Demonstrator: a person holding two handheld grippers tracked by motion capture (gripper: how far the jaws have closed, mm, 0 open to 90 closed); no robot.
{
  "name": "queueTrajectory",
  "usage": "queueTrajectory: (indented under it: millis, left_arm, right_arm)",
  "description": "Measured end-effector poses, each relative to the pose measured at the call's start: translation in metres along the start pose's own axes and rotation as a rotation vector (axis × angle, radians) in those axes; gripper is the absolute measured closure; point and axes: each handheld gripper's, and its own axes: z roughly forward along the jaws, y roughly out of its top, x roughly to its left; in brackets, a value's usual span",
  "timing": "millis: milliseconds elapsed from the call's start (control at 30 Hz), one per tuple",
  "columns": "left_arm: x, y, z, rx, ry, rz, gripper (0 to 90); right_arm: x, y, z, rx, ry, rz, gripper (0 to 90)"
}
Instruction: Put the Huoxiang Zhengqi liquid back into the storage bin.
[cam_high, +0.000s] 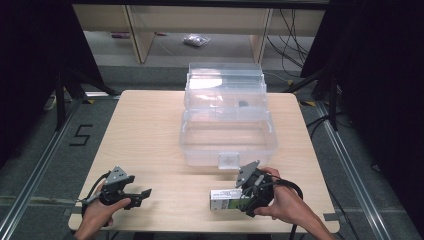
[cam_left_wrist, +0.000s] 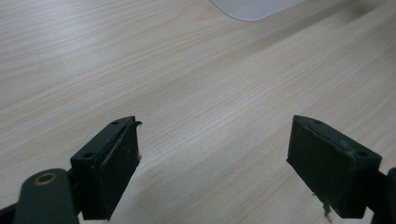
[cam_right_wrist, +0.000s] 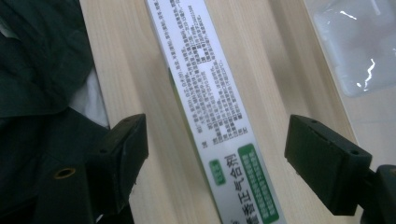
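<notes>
Below centre in the high view, a long box (cam_high: 224, 199) lies on the table (cam_high: 150, 145) at the right gripper (cam_high: 246, 200). Right gripper view shows its printed text and jaws spread either side, not touching. Left gripper (cam_left_wrist: 212, 158), lower left, gapes empty.

— What's on the table (cam_high: 150, 130) from where you stand?

— A clear plastic box (cam_high: 227, 135) at the far middle, lid (cam_high: 225, 80) swung up behind it. Something small and dark (cam_high: 243, 104) sits inside, too small to make out.

— And the person?

— Both hands at the near edge. The left gripper (cam_high: 142, 194) rests low at the left corner, pointing right, jaws apart. The right gripper (cam_high: 240, 198) is just in front of the box, pointing left at a long white-and-green carton (cam_high: 224, 199) lying flat on the wood.

— Is it gripping the carton?

— Can't tell; the hand (cam_high: 280, 202) covers it.
</notes>
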Motion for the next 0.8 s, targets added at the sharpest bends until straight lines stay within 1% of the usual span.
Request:
queueTrajectory:
  millis: [33,67,100,133,167,200,233,333,400,433,467,500,533,567,600,633,667,700,733,767,800]
  left_arm:
    - [0.001,0.0,0.0,0.003,-0.009,0.0,16.0]
    - [0.001,0.0,0.0,0.003,-0.009,0.0,15.9]
    - [0.0,0.0,0.0,0.004,-0.006,0.0,15.9]
    - [0.0,0.0,0.0,0.002,0.0,0.0,15.9]
    - [0.0,0.0,0.0,0.005,-0.007,-0.001,15.9]
    - [0.0,0.0,0.0,0.005,-0.007,-0.001,16.0]
    - [0.0,0.0,0.001,0.004,-0.008,-0.003,15.9]
    - [0.0,0.0,0.001,0.001,-0.006,-0.004,16.0]
    - [0.0,0.0,0.001,0.0,-0.007,-0.007,16.0]
    - [0.0,0.0,0.0,0.005,-0.009,-0.002,15.9]
    - [0.0,0.0,0.0,0.005,-0.009,-0.002,16.0]
    - [0.001,0.0,0.0,0.004,-0.008,-0.001,16.0]
    - [0.0,0.0,0.0,0.004,-0.007,-0.003,16.0]
    - [0.0,0.0,0.0,0.002,-0.007,-0.005,15.9]
    - [0.0,0.0,0.001,0.0,-0.006,-0.006,16.0]
    - [0.0,0.0,0.001,0.0,-0.006,-0.006,16.0]
    - [0.0,0.0,0.001,-0.007,-0.005,-0.006,16.0]
    - [0.0,0.0,0.001,-0.004,-0.005,-0.007,16.0]
    - [0.0,0.0,0.001,0.002,-0.006,-0.006,16.0]
    - [0.0,0.0,0.001,-0.004,-0.009,-0.005,15.9]
    - [0.0,0.0,0.001,-0.004,-0.009,-0.005,15.9]
  right_arm:
    - [0.0,0.001,0.002,0.015,0.003,0.006,23.1]
    - [0.0,0.001,0.002,0.015,0.003,0.006,23.1]
    - [-0.001,0.003,0.005,0.02,0.014,-0.004,23.5]
    - [-0.003,0.005,0.009,0.033,0.011,-0.019,23.7]
    - [-0.004,0.007,0.011,0.041,0.023,-0.023,23.9]
    - [-0.004,0.007,0.011,0.041,0.023,-0.023,23.9]
    - [-0.003,0.009,0.014,0.062,0.029,-0.018,25.0]
    - [-0.002,0.011,0.018,0.068,0.025,-0.015,26.1]
    - [-0.002,0.013,0.021,0.09,0.028,-0.012,27.9]
    - [-0.002,0.013,0.022,0.11,0.024,-0.001,29.2]
    - [-0.002,0.013,0.022,0.11,0.024,-0.001,29.2]
    - [-0.005,0.014,0.025,0.113,0.03,-0.041,30.7]
    - [-0.003,0.014,0.026,0.139,0.007,-0.013,31.2]
    - [-0.006,0.014,0.027,0.141,0.017,-0.05,31.6]
    - [-0.004,0.015,0.028,0.152,0.012,-0.027,32.2]
    - [-0.004,0.015,0.028,0.152,0.012,-0.027,32.2]
    - [-0.005,0.015,0.029,0.157,0.019,-0.039,32.7]
    - [-0.005,0.016,0.03,0.163,0.029,-0.04,33.4]
    - [-0.007,0.017,0.032,0.167,0.032,-0.075,34.4]
    - [-0.007,0.018,0.033,0.185,0.037,-0.08,35.6]
    - [-0.007,0.018,0.033,0.185,0.037,-0.08,35.6]
